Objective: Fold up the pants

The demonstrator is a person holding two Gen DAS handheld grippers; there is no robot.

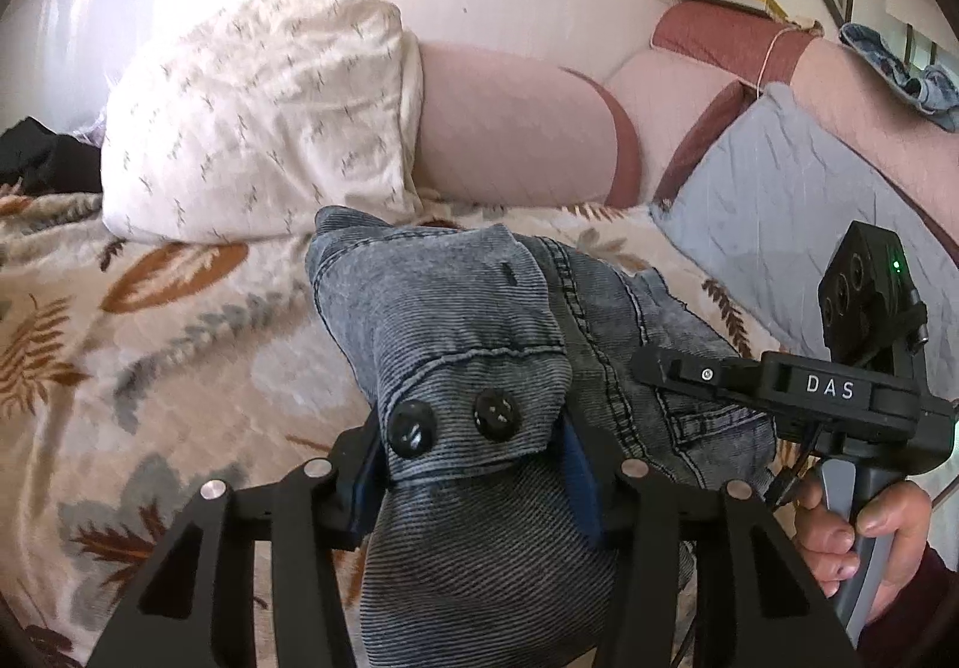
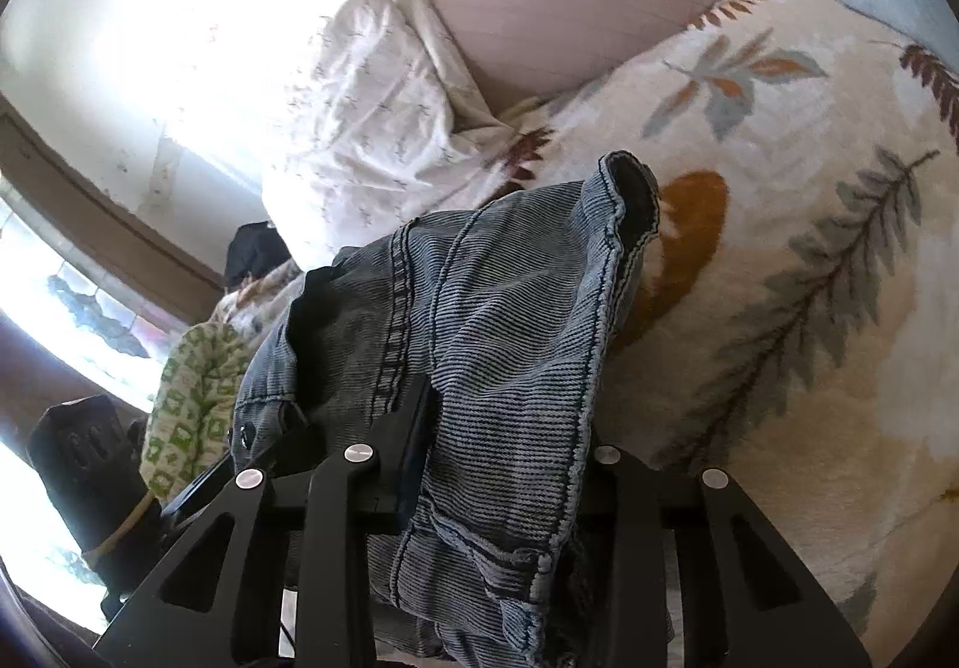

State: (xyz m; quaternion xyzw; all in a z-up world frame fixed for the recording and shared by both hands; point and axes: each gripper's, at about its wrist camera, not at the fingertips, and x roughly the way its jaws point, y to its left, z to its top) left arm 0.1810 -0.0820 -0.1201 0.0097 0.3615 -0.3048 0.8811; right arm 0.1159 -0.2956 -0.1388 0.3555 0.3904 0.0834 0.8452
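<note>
Over a cream leaf-patterned blanket (image 1: pixel 120 308), the left gripper (image 1: pixel 473 464) is clamped on the two-button waistband of faded blue-grey denim pants (image 1: pixel 455 320), and just to its right the right gripper (image 2: pixel 497 464) pinches the same bunched cloth, which hangs between them.
</note>
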